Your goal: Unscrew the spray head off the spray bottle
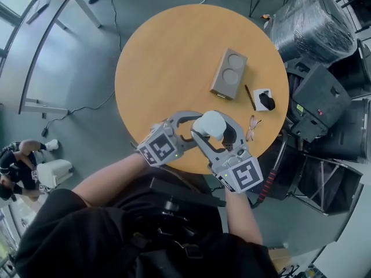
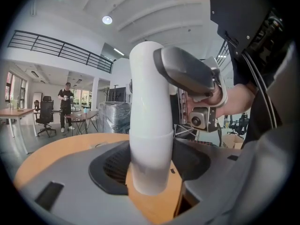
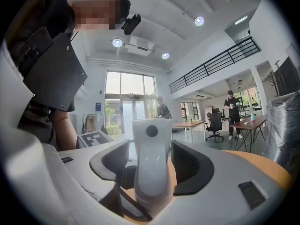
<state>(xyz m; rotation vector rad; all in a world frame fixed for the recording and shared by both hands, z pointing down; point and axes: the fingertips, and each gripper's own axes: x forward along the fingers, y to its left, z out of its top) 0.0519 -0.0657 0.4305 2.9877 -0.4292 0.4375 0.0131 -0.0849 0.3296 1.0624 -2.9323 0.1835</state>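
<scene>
White spray bottle [image 2: 147,102] clamped in left gripper [image 2: 151,165]; right gripper [image 3: 152,165] grasps spray head [image 3: 152,139]

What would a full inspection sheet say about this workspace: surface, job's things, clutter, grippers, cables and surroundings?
Surface: round wooden table.
Job's things: white spray bottle, its spray head not yet off, held over the table's near edge.
Clutter: brown box, pen, glasses, white card with a black item.
Grippers: left gripper jaws closed on the bottle body; right gripper jaws closed on the spray head.
Cables: black cable on the floor.
Surroundings: plastic-wrapped bundle, black cases.
</scene>
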